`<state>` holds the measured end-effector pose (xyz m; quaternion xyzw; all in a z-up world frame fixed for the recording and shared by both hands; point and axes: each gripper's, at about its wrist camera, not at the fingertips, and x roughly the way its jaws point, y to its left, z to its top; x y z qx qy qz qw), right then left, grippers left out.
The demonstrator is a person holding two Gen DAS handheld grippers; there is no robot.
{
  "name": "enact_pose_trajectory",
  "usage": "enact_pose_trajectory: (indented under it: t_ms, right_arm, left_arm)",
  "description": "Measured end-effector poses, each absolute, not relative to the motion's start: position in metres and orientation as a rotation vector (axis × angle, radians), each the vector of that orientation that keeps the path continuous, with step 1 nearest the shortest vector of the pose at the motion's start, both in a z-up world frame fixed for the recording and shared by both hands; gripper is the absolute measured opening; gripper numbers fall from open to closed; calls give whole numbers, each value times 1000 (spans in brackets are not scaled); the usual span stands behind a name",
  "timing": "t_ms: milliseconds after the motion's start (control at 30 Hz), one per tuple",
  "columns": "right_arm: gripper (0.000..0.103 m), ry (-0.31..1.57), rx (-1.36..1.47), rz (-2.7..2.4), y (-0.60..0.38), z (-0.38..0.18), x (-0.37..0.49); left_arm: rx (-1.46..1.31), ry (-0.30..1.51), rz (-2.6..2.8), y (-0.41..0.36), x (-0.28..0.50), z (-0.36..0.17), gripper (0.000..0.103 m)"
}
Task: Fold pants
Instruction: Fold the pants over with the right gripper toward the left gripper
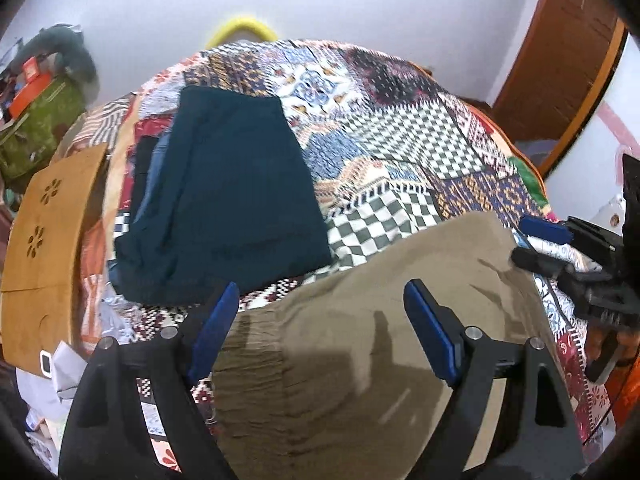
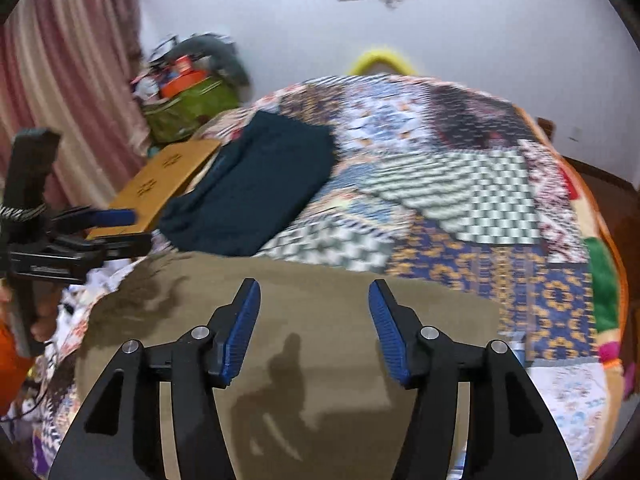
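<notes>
Khaki pants [image 1: 360,340] lie folded on the patchwork bedspread [image 1: 400,140], near the front; they also show in the right wrist view [image 2: 320,300]. My left gripper [image 1: 320,304] is open just above the pants, empty. My right gripper [image 2: 314,300] is open above the pants, empty. The right gripper also shows at the right edge of the left wrist view [image 1: 536,244], and the left gripper at the left edge of the right wrist view [image 2: 120,232].
Dark teal folded pants [image 1: 224,200] lie further back on the bed, also in the right wrist view [image 2: 256,188]. A brown wooden board [image 1: 44,248] stands at the bed's left. A green bag [image 2: 188,108] with clutter sits by the curtain. A wooden door [image 1: 560,48] is at the right.
</notes>
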<state>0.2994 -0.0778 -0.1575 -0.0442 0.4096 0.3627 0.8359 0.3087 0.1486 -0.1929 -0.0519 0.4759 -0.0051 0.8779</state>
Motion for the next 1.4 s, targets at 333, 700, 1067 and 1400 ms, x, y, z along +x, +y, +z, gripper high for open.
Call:
enact_pose_trajectory:
  t_ms: [333,700,1067,1400]
  right_arm:
    - [57,1139,-99,849,-46,-219,295]
    - [69,1098,-163,795,-86,-217,254]
    - [73,1071,-65,718,-129,-208,217]
    - [77,1106,38,664,-169,-216,193]
  left_arm:
    - [-80,1163,-55,137,321,-247,87]
    - [65,1113,-36,124,263,-245,93]
    - [25,1077,21,129,212,-234,93]
    - [-40,1036,69,136,176,-225,93]
